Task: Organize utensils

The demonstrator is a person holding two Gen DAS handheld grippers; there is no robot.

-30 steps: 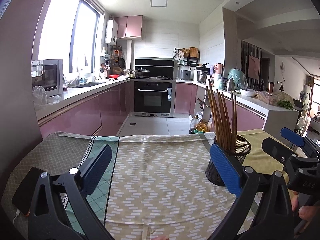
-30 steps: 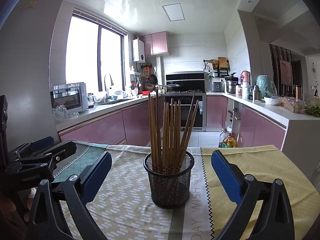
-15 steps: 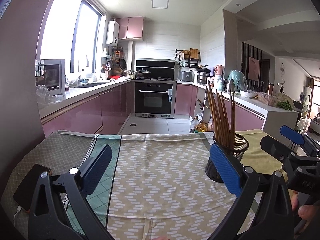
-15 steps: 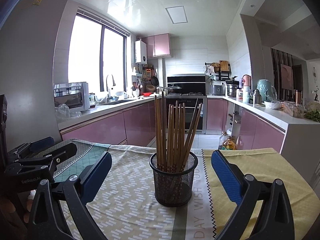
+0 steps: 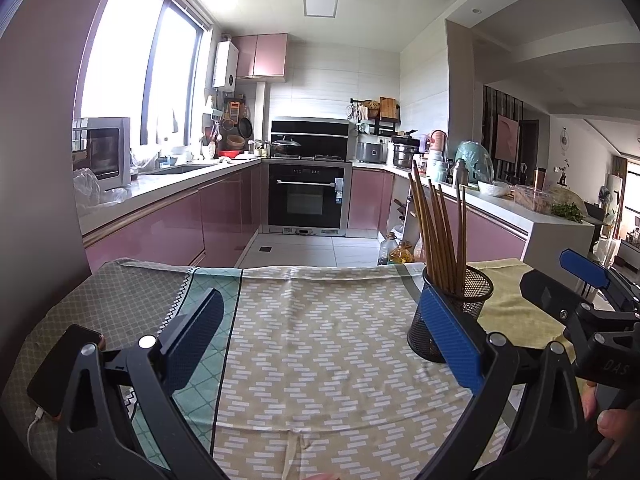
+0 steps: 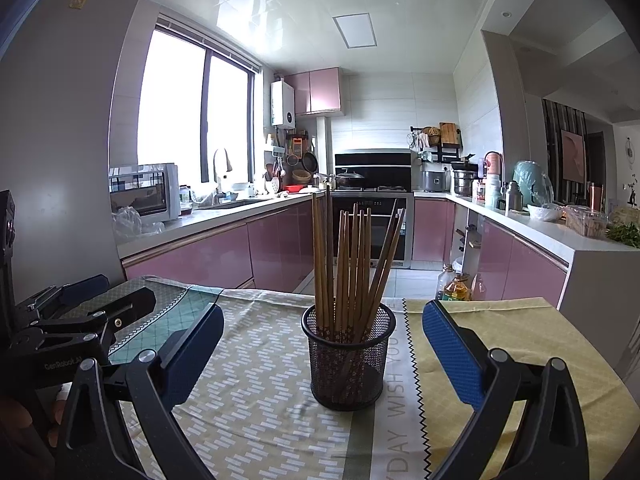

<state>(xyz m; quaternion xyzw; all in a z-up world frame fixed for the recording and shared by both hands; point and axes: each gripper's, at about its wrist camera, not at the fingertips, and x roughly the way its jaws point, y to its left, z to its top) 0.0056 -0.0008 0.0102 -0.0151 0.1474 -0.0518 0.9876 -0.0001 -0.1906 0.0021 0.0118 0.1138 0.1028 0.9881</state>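
Between the wide-apart jaws of the right gripper [image 6: 320, 354], a mesh cup [image 6: 347, 354] of chopsticks [image 6: 352, 264] stands upright on the cloth-covered worktop [image 6: 256, 400]. The left gripper [image 5: 320, 342], jaws also apart and empty, has the cup just beyond its right jaw. A careless sideways closing could tip the light cup and spill the chopsticks.

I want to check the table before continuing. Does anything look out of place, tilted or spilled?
Nothing stands out. The mesh holder stands upright on the tablecloth, with the chopsticks inside, some leaning. A phone lies charging at the table's left edge. Nothing is spilled.
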